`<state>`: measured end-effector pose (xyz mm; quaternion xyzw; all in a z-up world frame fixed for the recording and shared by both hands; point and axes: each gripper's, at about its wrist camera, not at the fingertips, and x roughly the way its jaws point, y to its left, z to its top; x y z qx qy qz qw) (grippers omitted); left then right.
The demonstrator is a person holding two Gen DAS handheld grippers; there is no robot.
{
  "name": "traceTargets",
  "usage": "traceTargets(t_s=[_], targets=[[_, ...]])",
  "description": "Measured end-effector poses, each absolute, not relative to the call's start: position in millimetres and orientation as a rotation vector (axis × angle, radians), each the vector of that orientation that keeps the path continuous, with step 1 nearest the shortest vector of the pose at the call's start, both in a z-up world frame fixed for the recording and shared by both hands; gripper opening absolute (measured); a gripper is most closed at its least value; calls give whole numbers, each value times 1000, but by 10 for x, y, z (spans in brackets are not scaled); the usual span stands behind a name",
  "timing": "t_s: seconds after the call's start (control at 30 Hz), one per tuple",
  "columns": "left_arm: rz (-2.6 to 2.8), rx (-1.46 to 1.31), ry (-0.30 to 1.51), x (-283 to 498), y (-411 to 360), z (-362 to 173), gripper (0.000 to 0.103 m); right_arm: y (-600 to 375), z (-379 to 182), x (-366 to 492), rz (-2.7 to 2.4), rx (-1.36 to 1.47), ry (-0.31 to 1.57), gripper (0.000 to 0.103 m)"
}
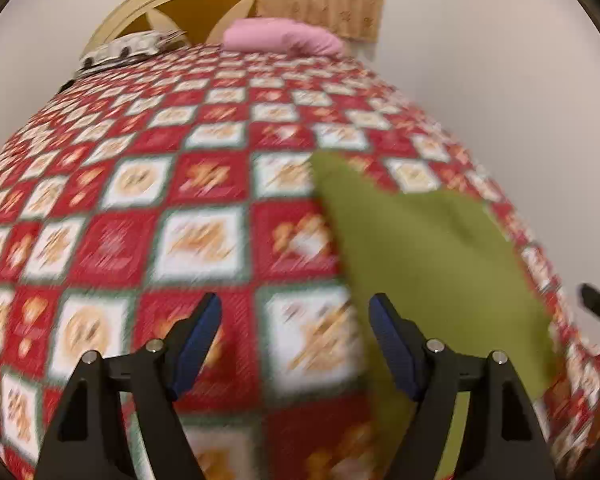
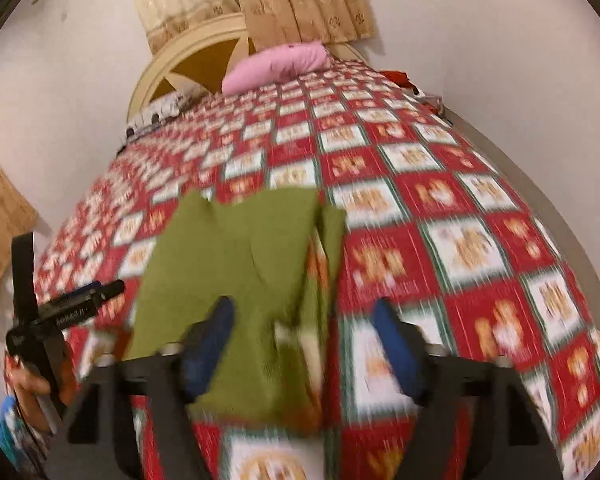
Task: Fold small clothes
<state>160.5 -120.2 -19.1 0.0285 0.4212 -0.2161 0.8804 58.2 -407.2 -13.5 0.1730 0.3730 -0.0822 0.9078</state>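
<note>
On the bed, near edge: green cloth is lying loosely folded | handling: soft, light, limp; pinch at corners | left tongs spread, empty | right tongs spread, gripping nothing

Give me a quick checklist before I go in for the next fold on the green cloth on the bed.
1. Left hand-held gripper open, nothing between its pads: ok.
2. Right hand-held gripper open, pads not pressing on the green cloth: ok.
3. Cloth lies on the checkered bedspread, away from the pink pillow: ok.
4. Cloth lies flat and smooth: not ok, a crease runs through it and one side strip sits apart.
5. Fold edges line up: cannot tell, both views are blurred.
</note>
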Motion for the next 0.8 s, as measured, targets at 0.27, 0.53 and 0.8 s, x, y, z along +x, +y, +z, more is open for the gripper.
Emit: traceTargets(t_s=[0.27,0.53,0.8], targets=[[-494,-44,1029,2058,-1724,-698,92,-4364,-867,1401,-135,397,929,77],[-519,-102,953,1961,-1634,-793,99,-4332,-989,1339,-20,404,851,81],[-611,-95,929,1938,-1748,-731,60,-4233,-992,1443,16,352,858,49]])
